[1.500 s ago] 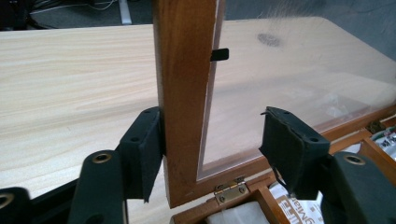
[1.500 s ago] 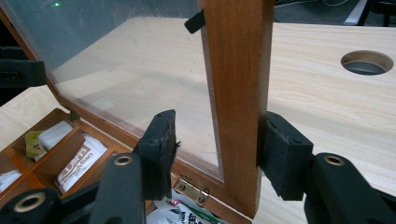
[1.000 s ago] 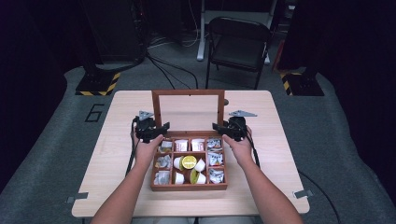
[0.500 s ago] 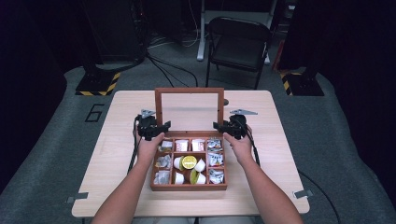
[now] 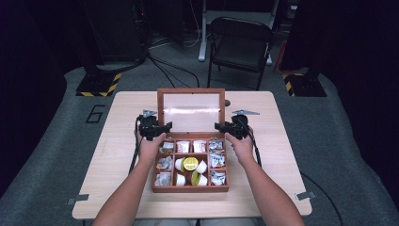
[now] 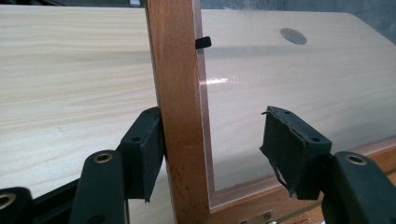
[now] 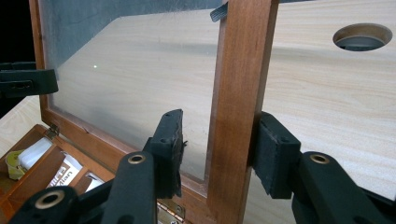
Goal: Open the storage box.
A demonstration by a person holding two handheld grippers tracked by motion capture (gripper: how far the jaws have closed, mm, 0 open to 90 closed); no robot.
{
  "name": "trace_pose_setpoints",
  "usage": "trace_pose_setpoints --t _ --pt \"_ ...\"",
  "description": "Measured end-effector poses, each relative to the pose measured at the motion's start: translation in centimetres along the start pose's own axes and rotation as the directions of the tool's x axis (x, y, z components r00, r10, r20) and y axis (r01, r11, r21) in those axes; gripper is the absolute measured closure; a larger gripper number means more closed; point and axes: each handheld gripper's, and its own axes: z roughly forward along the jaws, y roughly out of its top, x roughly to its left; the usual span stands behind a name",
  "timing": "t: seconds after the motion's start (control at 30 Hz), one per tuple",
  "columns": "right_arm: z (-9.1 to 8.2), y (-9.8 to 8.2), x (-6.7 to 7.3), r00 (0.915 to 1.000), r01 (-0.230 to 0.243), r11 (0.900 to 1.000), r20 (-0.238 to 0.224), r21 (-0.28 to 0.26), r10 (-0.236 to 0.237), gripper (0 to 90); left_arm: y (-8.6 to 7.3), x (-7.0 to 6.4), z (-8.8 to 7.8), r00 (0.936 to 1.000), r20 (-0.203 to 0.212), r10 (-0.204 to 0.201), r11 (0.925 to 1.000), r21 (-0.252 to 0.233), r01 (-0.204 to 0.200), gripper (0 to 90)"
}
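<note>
We logged a wooden box, lid upright; tabletop bare around it; compartments held packets and cups. Right gripper jaws clenched the lid's frame; left gripper jaws straddled it, just opening, one pad touching.

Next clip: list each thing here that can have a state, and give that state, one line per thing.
Wooden compartment box: open, compartments filled.
Glass-paned wooden lid: raised upright on its hinges.
Left gripper: jaws astride the lid's side frame, one pad touching, the other apart from it.
Right gripper: shut on the lid's other side frame.
Black folding chair: unfolded, unoccupied.
</note>
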Motion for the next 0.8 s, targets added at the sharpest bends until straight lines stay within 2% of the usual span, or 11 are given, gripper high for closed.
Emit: trace_pose_setpoints --t 0.43,0.57,0.7,0.8 --pt "0.5 0.0 -0.4 0.9993 -0.038 0.999 0.003 0.027 0.038 54.6 -0.1 0.6 0.8 0.9991 0.015 -0.04 0.9989 0.023 0.04 38.9" --pt "0.8 -0.1 -0.8 0.9976 -0.068 0.997 -0.004 0.03 0.068 54.5 -0.1 0.7 1.1 0.9985 0.015 -0.053 0.998 0.036 0.052 38.1" --pt "1.0 -0.2 -1.2 0.996 -0.087 0.996 -0.017 0.036 0.088 54.3 0.1 0.3 1.3 0.9998 -0.015 -0.011 0.9981 0.061 0.012 36.2" --pt "1.0 -0.3 -1.3 0.9955 -0.092 0.995 -0.019 0.04 0.093 54.1 0.1 0.5 1.4 0.9995 -0.004 -0.03 0.9975 0.064 0.031 36.4"
